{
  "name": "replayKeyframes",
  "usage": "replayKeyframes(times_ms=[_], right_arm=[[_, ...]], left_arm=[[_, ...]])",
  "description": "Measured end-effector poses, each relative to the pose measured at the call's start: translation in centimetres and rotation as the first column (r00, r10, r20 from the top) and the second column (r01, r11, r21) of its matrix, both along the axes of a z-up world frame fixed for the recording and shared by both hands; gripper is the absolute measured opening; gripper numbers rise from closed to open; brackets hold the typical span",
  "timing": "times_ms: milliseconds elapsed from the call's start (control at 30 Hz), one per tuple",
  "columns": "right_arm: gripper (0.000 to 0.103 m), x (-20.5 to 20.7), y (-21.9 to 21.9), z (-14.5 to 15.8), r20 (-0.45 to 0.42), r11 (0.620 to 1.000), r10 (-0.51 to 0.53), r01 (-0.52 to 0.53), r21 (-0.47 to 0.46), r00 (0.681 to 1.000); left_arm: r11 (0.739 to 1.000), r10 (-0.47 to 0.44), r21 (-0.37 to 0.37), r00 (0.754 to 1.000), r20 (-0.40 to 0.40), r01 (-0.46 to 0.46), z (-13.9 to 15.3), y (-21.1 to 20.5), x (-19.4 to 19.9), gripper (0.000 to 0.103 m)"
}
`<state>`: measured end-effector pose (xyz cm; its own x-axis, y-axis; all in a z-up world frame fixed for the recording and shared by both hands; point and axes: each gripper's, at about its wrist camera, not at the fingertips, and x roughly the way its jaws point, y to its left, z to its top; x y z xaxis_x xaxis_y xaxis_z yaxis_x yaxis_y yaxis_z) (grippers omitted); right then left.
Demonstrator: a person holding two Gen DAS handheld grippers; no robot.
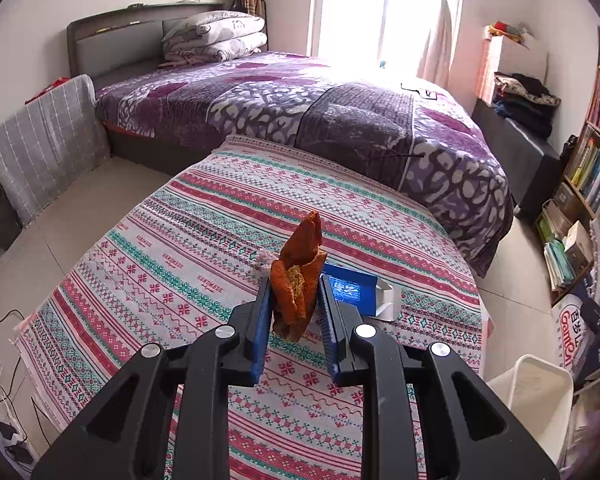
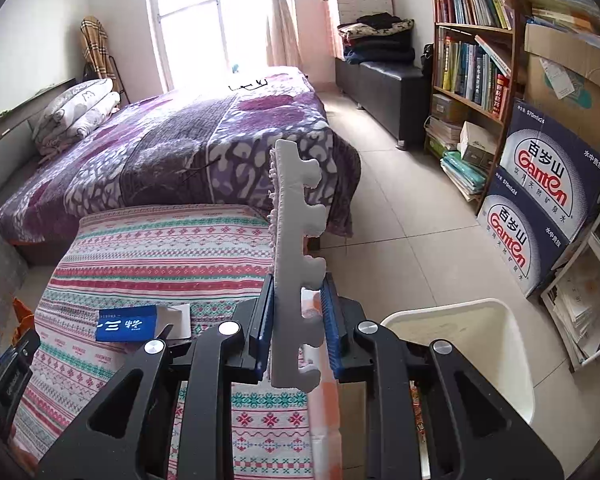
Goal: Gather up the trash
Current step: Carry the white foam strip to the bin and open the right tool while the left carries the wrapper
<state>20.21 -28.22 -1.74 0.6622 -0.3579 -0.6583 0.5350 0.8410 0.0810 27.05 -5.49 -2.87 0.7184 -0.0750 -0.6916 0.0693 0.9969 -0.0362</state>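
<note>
My left tongs (image 1: 294,304) hold orange peel (image 1: 300,276), right tongs (image 2: 296,320) clamp foam strip (image 2: 296,264); blue box (image 2: 126,323) remains on table (image 2: 160,240); bin (image 2: 460,344) awaits.

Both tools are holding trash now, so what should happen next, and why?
Probably carry the right tool over the white bin and let go. It already grips the white foam strip, and the bin stands open just beside it. The left tool, holding the orange peel, could follow.
</note>
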Motion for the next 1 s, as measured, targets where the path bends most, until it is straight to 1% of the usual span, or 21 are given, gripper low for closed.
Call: replayKeyframes(times_ms=[67,267,467,667,1000], right_arm=[[0.022,-0.4,-0.7,0.0,0.001,1.000,-0.015,0.015,-0.001,1.000],[0.022,-1.8,-2.9,0.1,0.002,0.998,-0.060,0.060,-0.007,0.998],[0.022,-3.2,-4.7,0.1,-0.003,0.995,-0.103,0.103,-0.008,0.995],[0.022,-4.6,-6.8,-0.1,-0.010,0.990,-0.144,0.144,0.003,0.990],[0.022,-6.7,-10.3,-0.3,-0.022,0.973,-0.224,0.225,0.049,0.974]], left_arm=[[1.000,-0.026,0.012,1.000,0.007,0.025,-0.1,-1.2,-0.2,0.023],[0.998,-0.058,-0.017,0.998,0.020,0.058,0.6,-3.1,-0.7,0.023],[0.995,-0.092,-0.023,0.995,0.029,0.092,1.1,-4.9,-1.6,0.023],[0.991,-0.131,-0.010,0.991,0.042,0.131,1.5,-6.8,-2.5,0.023],[0.978,-0.207,0.027,0.977,0.041,0.206,0.9,-10.3,-4.3,0.023]])
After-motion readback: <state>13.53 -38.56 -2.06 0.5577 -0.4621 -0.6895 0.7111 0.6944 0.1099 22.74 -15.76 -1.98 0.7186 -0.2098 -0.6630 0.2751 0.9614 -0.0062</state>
